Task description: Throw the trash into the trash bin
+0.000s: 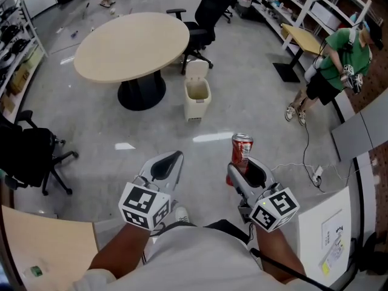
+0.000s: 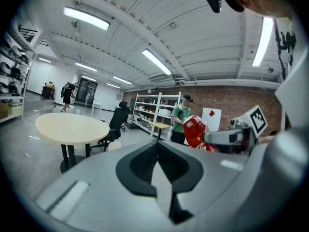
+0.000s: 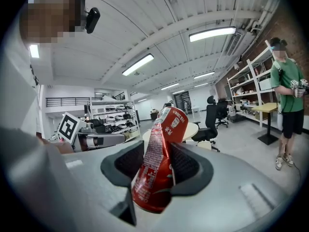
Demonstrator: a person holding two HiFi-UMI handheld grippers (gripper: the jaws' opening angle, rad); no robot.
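Can [image 3: 157, 166]: crushed, red, clamped upright in right gripper [image 1: 244, 167], so it is ready for dropping.
Left gripper [image 1: 168, 166]: jaws closed, nothing held, judged spare.
Trash bin [image 1: 197, 97]: lid raised, beside round table [image 1: 130, 44], well ahead of can.

Illumination is bright and even. The source is the overhead fluorescent strips [image 2: 87, 18] on the white ceiling [image 2: 193, 37]; in both gripper views they burn out to plain white. The glossy grey floor [image 1: 254, 96] returns pale glare streaks. Shadows are soft; the darkest lies under the round table [image 1: 130, 44]. All views show strong barrel distortion, and the gripper views darken to black at the corners. The bodies of the left gripper [image 2: 157, 144] and right gripper [image 3: 157, 146] blur nearest each lens; the red can [image 3: 164, 124] is moderately sharp.
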